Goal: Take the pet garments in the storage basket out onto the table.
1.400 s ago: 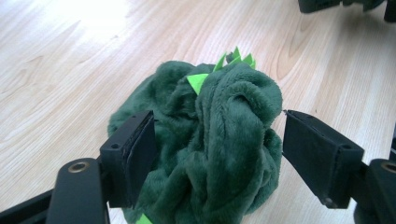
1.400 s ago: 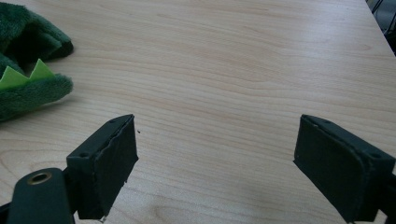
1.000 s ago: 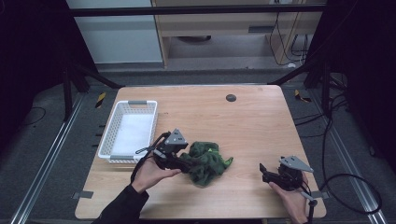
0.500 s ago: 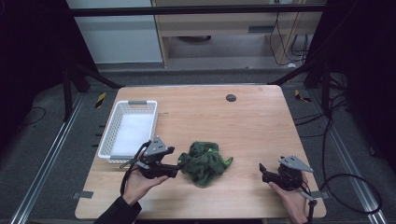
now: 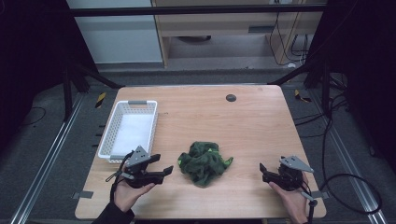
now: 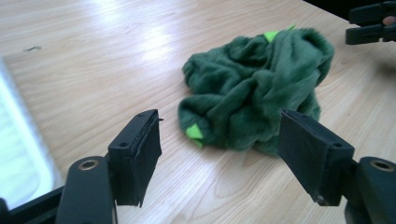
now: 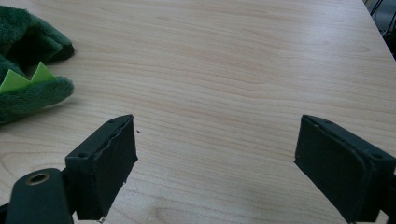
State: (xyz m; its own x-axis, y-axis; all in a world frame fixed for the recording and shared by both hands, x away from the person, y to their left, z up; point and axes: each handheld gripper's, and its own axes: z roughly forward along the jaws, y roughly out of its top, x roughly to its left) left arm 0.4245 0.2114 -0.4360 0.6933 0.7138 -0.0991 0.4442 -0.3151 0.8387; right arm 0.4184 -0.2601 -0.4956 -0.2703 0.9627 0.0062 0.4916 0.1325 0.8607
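A crumpled dark green plush cloth (image 5: 204,162) with bright green spikes lies on the wooden table (image 5: 243,121), near its front middle. My left gripper (image 5: 163,165) sits to the cloth's left, low over the table, pointing at it with a gap between. Its jaws have just closed a little but stand open with nothing between them; in the left gripper view the cloth (image 6: 254,95) lies beyond the left gripper (image 6: 219,126). My right gripper (image 5: 263,171) rests at the front right, open and empty. In its own view the right gripper (image 7: 215,126) frames bare wood, with the cloth (image 7: 28,79) at far left.
A white slatted basket (image 5: 108,140) stands at the table's left side, just behind my left hand. A small dark round disc (image 5: 230,97) lies near the far edge. Dark floor, rails and cables surround the table.
My left gripper has drawn back to the left and down, away from the green cloth, which stays lying on the table. The right gripper has not moved.
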